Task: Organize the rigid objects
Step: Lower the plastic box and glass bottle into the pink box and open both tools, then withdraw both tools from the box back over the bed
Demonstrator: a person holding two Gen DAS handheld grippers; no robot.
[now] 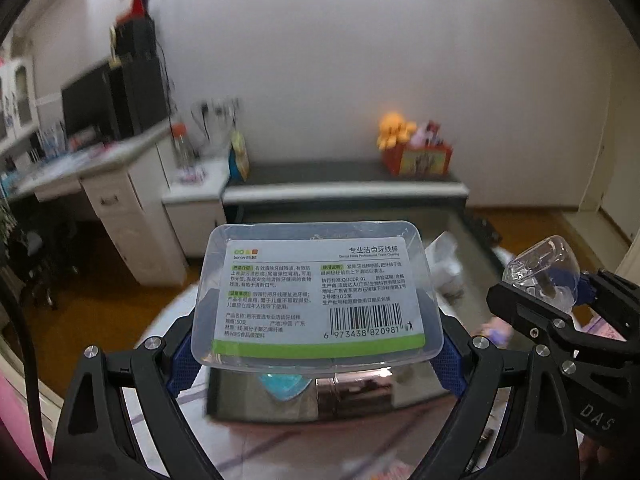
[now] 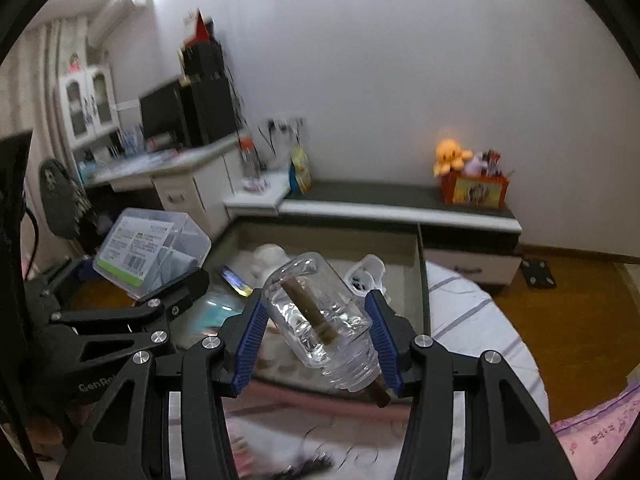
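Note:
My left gripper [image 1: 316,344] is shut on a clear plastic floss-pick box [image 1: 314,294] with a white and green barcode label, held in the air above an open drawer [image 1: 296,400]. The box also shows in the right wrist view [image 2: 148,250] at the left. My right gripper [image 2: 316,340] is shut on a small clear glass bottle [image 2: 320,312] with a brown stick inside it, tilted with its threaded neck toward me. The bottle [image 1: 544,268] and right gripper [image 1: 552,292] appear at the right of the left wrist view.
The open drawer [image 2: 320,240] below holds a blue item [image 1: 284,388], a white bag [image 2: 364,272] and other small things. A low bench [image 2: 400,204] with an orange plush toy [image 2: 450,156] and red box [image 2: 474,190] stands at the wall. A white desk [image 2: 168,172] with a monitor is at left. A striped bedsheet [image 2: 472,320] lies at right.

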